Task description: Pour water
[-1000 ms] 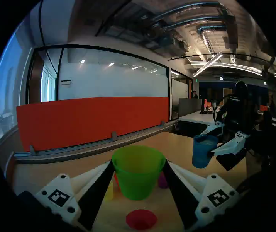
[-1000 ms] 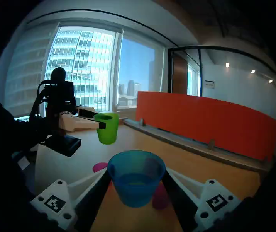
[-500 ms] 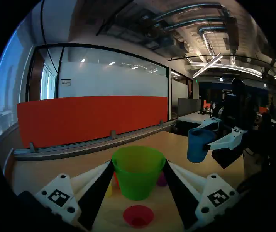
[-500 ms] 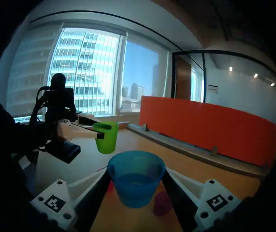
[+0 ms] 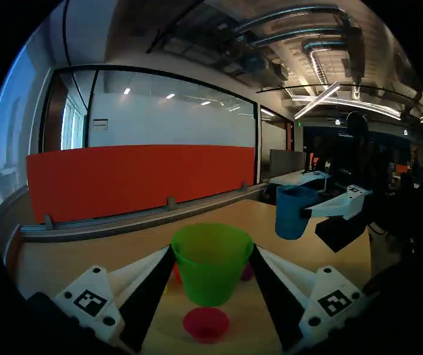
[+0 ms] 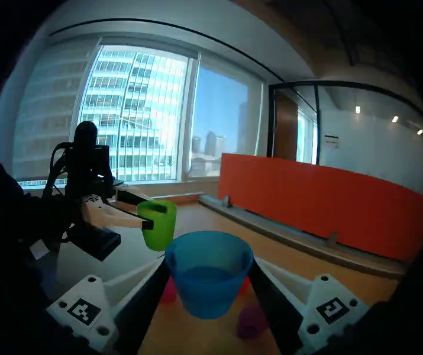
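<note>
**Item 1.** Left hand-held gripper [image 5: 211, 255]: both fingers were clamped on the sides of a green cup [image 5: 211, 272]. The cup was upright, between the fingertips and clear of the table [image 5: 93, 260].

**Item 2.** Right hand-held gripper [image 6: 209, 263]: both fingers were clamped on a blue cup [image 6: 209, 284]. The cup was upright between the fingertips and lifted off the table [image 6: 317, 260]. Water [image 6: 207, 274] sat low inside it.

**Item 3.** Relation of the two: in the left gripper view the blue cup [image 5: 291, 212] hung ahead and to the right of the green cup, near it but apart. It was carried by the right hand-held gripper [image 5: 307, 208]. In the right gripper view the green cup [image 6: 159, 225] hung ahead and to the left, just beyond the blue rim. It was carried by the left hand-held gripper [image 6: 147, 218].

**Item 4.** On the table below the left hand-held gripper: a small red cup [image 5: 206, 324] stood beneath the green cup. A purple cup [image 5: 247, 273] stood just behind the right finger.

**Item 5.** Below the right hand-held gripper: a magenta cup [image 6: 251, 321].

**Item 6.** Background: an orange partition [image 5: 140, 177] ran along the far edge of the table.
</note>
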